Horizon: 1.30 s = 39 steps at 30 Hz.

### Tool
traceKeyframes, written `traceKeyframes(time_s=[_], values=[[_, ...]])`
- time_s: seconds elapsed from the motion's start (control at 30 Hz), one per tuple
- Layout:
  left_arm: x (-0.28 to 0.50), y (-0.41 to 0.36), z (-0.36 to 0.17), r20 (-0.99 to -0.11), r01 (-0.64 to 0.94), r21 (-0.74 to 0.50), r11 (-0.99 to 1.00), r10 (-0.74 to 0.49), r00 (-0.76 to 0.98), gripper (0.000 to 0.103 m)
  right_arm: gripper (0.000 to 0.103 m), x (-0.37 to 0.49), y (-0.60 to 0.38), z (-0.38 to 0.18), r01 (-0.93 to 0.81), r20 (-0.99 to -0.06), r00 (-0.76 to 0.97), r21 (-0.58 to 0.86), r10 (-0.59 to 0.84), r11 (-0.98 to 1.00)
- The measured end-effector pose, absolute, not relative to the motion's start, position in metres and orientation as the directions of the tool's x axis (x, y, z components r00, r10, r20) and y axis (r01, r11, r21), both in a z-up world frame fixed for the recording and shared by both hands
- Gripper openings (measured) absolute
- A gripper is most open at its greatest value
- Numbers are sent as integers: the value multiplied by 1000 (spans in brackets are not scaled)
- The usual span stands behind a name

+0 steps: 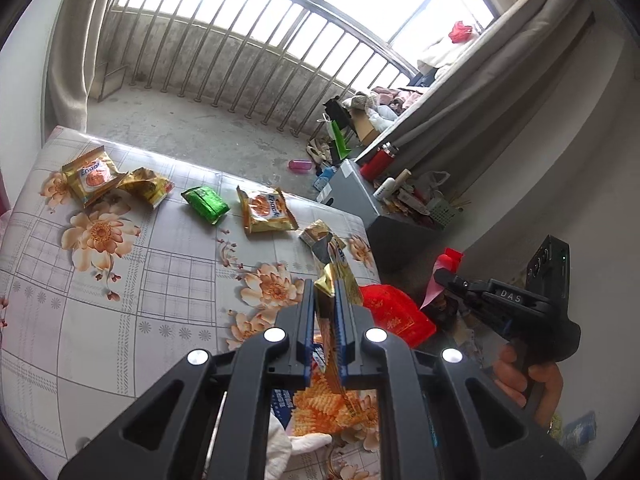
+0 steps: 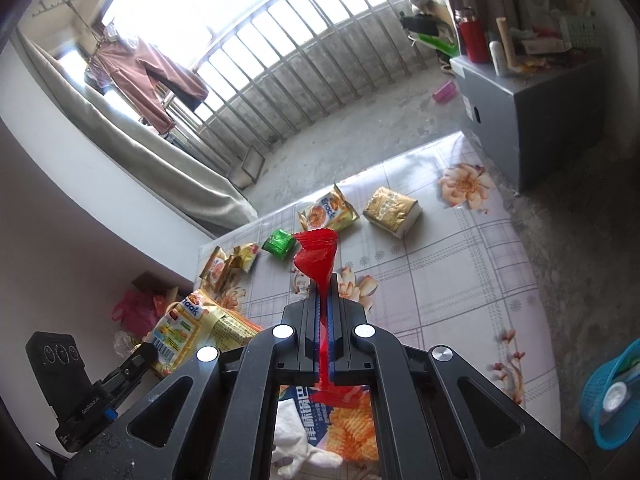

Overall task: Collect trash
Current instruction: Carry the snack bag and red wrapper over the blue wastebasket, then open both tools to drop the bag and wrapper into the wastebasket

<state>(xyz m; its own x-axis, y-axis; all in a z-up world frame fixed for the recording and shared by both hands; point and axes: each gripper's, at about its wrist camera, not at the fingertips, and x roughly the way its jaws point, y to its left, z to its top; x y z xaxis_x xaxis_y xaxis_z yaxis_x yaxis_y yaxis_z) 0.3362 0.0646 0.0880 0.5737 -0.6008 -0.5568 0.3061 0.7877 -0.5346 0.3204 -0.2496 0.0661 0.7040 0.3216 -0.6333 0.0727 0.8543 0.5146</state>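
"Enaak" stands on the gold snack packet (image 2: 328, 212); "DAS" on the other tongs' body (image 1: 512, 298).

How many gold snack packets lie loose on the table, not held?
4: left Snack bag at the far corner, crumpled gold wrapper beside it, middle Snack bag right of the green wrapper, gold pack near the right edge. Others may be hidden.

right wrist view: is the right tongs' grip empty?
No. The right tongs are shut on a red wrapper, which sticks out past the tips above the floral tablecloth.
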Motion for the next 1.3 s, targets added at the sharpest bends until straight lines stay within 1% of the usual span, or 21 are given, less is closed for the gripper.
traceKeyframes(time_s=[0.17,0.3,0.5,0.67,0.97,1.13,1.3], values=[[294,32,99,-542,386,-524,759,-647,537,8,1,265,-282,80,83,-592,744,543,310,836],[261,-6,102,-537,453,-519,725,-689,486,8,1,213,-314,83,116,-574,774,545,269,831],[218,-83,92,-550,558,-518,648,-752,363,8,1,132,-373,73,219,-570,803,555,175,802],[186,-159,77,-592,638,-490,594,-764,257,8,1,70,-422,49,340,-590,804,563,78,753],[132,-308,30,-715,759,-393,519,-692,103,9,1,-4,-501,-32,550,-661,749,579,-49,602],[111,-388,-8,-788,810,-340,477,-615,31,9,3,-27,-543,-85,637,-706,704,584,-72,503],[103,-460,-51,-848,843,-312,438,-528,-40,9,5,-33,-580,-128,680,-732,677,584,-74,443]])
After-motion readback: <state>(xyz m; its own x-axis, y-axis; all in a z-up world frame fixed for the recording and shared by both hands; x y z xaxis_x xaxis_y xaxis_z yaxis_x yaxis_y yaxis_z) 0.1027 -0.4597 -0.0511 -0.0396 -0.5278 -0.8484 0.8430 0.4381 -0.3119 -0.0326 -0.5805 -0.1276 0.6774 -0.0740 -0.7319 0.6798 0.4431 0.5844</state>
